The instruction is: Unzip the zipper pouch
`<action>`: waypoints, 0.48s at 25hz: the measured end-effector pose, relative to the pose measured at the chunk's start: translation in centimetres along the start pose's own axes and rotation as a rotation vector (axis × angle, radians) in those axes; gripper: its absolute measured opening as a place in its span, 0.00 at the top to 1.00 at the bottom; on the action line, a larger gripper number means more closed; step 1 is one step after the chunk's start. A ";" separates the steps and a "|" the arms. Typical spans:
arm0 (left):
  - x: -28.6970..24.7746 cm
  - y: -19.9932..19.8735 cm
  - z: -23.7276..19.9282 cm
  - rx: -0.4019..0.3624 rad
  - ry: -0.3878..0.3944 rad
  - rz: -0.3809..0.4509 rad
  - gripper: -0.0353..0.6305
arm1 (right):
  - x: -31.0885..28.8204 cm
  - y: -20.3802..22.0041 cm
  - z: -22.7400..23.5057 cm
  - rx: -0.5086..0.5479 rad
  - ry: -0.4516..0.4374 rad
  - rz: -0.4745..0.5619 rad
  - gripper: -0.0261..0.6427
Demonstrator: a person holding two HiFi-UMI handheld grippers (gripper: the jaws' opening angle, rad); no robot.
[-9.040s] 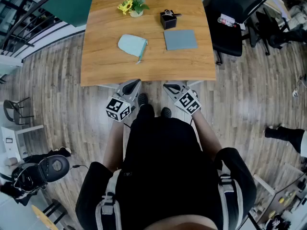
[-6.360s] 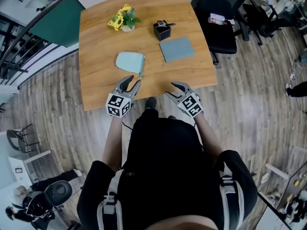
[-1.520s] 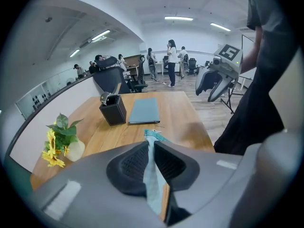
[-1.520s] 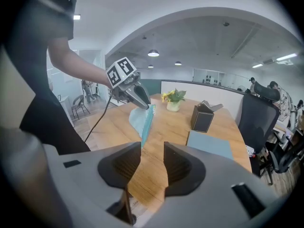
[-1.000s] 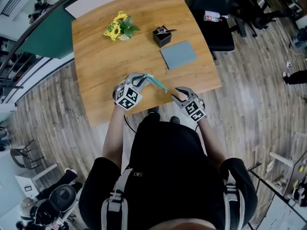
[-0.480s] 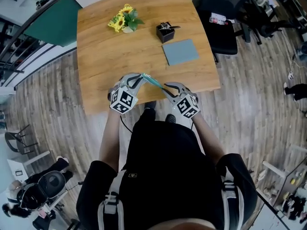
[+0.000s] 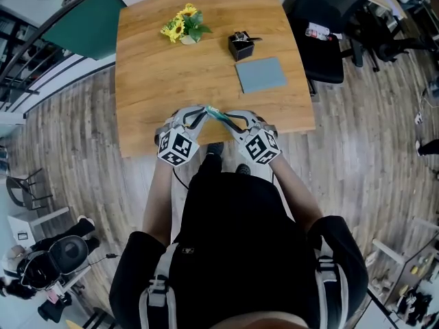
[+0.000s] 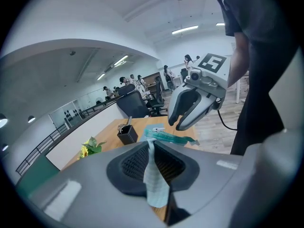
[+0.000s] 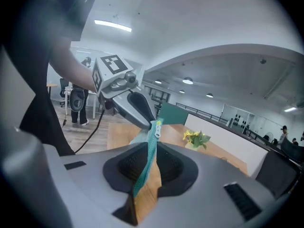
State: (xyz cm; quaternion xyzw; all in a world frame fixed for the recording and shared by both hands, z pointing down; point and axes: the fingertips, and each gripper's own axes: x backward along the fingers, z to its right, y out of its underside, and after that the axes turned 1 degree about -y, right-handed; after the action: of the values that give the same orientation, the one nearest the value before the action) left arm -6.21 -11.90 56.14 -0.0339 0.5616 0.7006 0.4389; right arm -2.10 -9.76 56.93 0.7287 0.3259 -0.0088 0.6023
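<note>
The teal zipper pouch (image 7: pixel 219 115) hangs in the air over the near edge of the wooden table (image 7: pixel 151 81), stretched between both grippers. My left gripper (image 7: pixel 199 110) is shut on one end of it; in the left gripper view the pale fabric (image 8: pixel 154 175) sits pinched between the jaws. My right gripper (image 7: pixel 231 117) meets it from the right, its jaws closing on the zipper edge (image 9: pixel 146 170), with the white zipper pull (image 9: pixel 156 132) just beyond the jaws. The two grippers face each other, almost touching.
On the table lie a grey flat pad (image 7: pixel 261 75), a black pen holder (image 7: pixel 241 46) and a small pot of yellow flowers (image 7: pixel 184 25). A black office chair (image 7: pixel 322 26) stands at the table's right. Wood floor surrounds the table.
My right gripper has moved left up to the pouch and its jaws have narrowed around the zipper edge. The left gripper has kept hold of the pouch in about the same spot.
</note>
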 end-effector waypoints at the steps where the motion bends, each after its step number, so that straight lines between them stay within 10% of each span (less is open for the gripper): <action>1: 0.0 -0.2 0.3 -0.003 0.003 0.001 0.89 | 0.1 -0.3 0.1 0.004 0.003 0.007 0.87; 12: 0.3 -1.3 2.6 -0.049 0.033 -0.006 0.89 | 0.7 -0.5 -0.6 0.030 -0.033 -0.004 0.86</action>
State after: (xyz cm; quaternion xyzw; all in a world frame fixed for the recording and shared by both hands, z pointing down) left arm -4.35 -9.68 55.92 -0.0579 0.5511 0.7123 0.4308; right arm -2.04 -8.86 56.40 0.7368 0.3172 -0.0270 0.5965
